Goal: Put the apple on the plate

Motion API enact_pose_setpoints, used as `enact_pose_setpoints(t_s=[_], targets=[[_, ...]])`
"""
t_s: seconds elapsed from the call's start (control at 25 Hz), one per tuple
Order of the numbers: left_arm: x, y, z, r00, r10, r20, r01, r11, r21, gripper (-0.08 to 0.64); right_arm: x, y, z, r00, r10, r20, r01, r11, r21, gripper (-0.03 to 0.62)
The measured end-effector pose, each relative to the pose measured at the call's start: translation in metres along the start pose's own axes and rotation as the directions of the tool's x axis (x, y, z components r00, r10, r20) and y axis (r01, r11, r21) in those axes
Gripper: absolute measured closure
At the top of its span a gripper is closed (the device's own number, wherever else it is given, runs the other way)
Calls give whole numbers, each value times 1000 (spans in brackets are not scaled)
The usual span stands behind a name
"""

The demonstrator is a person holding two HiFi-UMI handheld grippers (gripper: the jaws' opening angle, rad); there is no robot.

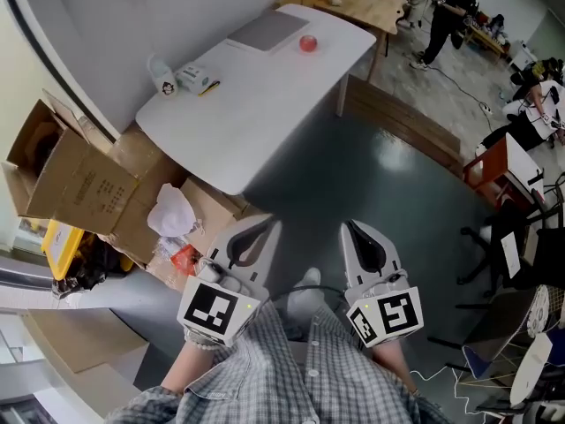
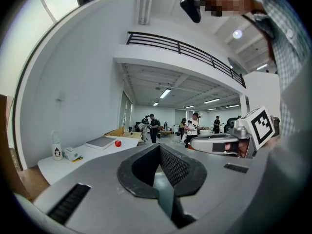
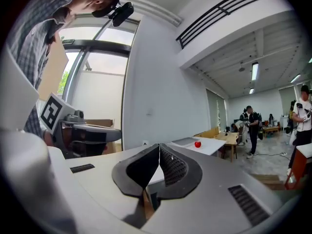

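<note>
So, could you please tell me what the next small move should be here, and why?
Probably walk up to the white table first. The apple sits at its far end beside a flat grey tray, while the left gripper and right gripper hang shut and empty close to the person's body, with a stretch of floor before the table, so the apple looks out of reach.

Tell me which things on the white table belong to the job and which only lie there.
For the job:
small red round apple
flat grey rectangular plate

Lying about:
white plastic bottle
small white box
yellow pen
</note>
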State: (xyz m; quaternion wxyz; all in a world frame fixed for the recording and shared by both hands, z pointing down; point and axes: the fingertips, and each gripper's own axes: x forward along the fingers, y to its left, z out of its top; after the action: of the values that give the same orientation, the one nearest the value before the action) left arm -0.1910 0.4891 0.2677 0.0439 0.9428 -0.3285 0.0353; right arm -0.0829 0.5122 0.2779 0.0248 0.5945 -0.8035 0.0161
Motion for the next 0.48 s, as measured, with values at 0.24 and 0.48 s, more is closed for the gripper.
enact_pose_setpoints(t_s=[0.24, 0.48], targets=[[48, 10, 11, 999, 49, 2, -49, 999, -3, 552, 29, -65, 7, 1000, -17, -3, 17, 999, -34, 572], [97, 10, 24, 996, 92, 18, -92, 996, 7, 552, 57, -113, 15, 1000, 26, -4, -27, 999, -47, 572]])
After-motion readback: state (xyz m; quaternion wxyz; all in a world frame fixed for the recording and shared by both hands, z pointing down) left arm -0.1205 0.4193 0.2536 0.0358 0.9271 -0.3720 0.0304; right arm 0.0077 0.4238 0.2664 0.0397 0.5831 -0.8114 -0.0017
